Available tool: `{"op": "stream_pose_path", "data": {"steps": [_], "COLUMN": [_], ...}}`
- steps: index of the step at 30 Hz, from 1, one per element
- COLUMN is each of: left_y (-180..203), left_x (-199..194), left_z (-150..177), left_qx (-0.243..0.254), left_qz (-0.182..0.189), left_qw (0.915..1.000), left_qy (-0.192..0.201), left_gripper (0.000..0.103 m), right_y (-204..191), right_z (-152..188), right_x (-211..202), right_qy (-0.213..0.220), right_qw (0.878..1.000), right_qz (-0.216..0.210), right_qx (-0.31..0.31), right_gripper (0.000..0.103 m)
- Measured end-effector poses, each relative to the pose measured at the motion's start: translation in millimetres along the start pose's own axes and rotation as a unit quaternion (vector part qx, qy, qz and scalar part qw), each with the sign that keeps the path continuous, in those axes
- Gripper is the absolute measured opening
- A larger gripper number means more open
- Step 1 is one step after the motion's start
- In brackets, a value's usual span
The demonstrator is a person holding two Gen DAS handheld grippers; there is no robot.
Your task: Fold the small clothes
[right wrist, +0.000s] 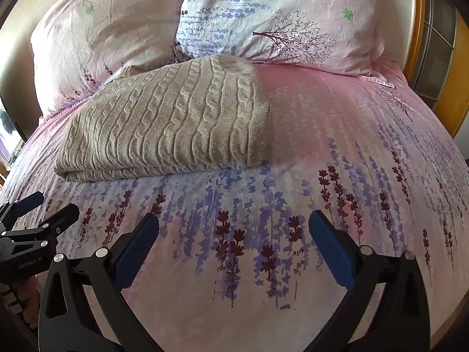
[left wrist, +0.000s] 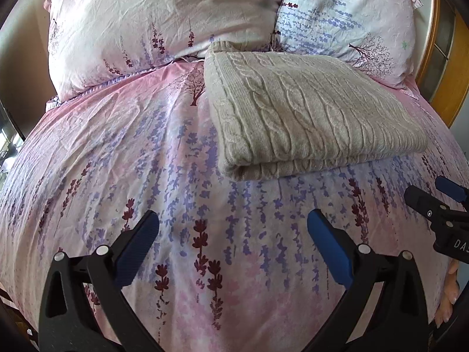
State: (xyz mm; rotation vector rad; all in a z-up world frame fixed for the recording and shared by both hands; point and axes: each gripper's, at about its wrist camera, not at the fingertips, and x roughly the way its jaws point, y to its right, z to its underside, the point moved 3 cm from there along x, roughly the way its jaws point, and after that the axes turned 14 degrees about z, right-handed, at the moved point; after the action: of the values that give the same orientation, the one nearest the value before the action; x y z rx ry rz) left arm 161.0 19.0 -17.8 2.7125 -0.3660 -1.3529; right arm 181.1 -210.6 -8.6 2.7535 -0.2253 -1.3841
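Both pairs of tongs stand wide apart over bare bedding, and neither has hold of anything. The left gripper [left wrist: 233, 228] hangs with its blue pads splayed above the floral duvet [left wrist: 117, 152]; the right gripper [right wrist: 233, 231] shows the same wide gap, with nothing but printed cloth between its pads.

The task's thing, a beige cable-knit sweater [left wrist: 307, 111], lies ahead of both tongs, beyond their tips and well clear of them. From the left tongs it sits ahead and to the right; from the right tongs it sits ahead and to the left, so it rests roughly between the two lines of reach. It already looks doubled over, a thick rounded edge facing the tongs with layers stacked beneath.

My reading is that the fold on this piece is done or nearly so, and the tongs are free of it. If another fold is wanted, the next move calls for reaching forward to the near edge, one pair at each corner, and nipping all layers together so the stack does not slide apart.

The left view shows the sweater's ribbed band tucked against the left pillow [left wrist: 140, 23], and a fingertip of the person's hand at its right border. The right view alone shows the sweater's rounded right side, the open bedding beyond it, and the wooden bed frame [right wrist: 448, 108]
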Motion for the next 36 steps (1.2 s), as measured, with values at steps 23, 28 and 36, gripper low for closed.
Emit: {"op": "stream_pose_path", "data": {"steps": [23, 28, 36], "left_y": [-3.7, -3.6, -3.4], "left_x": [5.9, 5.9, 5.8], "left_z": [0.8, 1.0, 1.2], "left_qx": [-0.003, -0.003, -0.004], "left_qz": [0.003, 0.003, 0.003], "left_qw": [0.9999, 0.9999, 0.9999], "left_qy": [-0.011, -0.011, -0.011], "left_gripper": [0.101, 0.101, 0.101], "right_y": [-9.5, -9.5, -9.5], "right_z": [4.6, 4.6, 4.5], "right_x": [9.1, 9.1, 9.1], "right_qy": [-0.028, -0.028, -0.028], "right_qw": [0.999, 0.999, 0.999], "right_qz": [0.022, 0.022, 0.022], "right_qx": [-0.03, -0.03, -0.03], "right_gripper": [0.102, 0.102, 0.102]}}
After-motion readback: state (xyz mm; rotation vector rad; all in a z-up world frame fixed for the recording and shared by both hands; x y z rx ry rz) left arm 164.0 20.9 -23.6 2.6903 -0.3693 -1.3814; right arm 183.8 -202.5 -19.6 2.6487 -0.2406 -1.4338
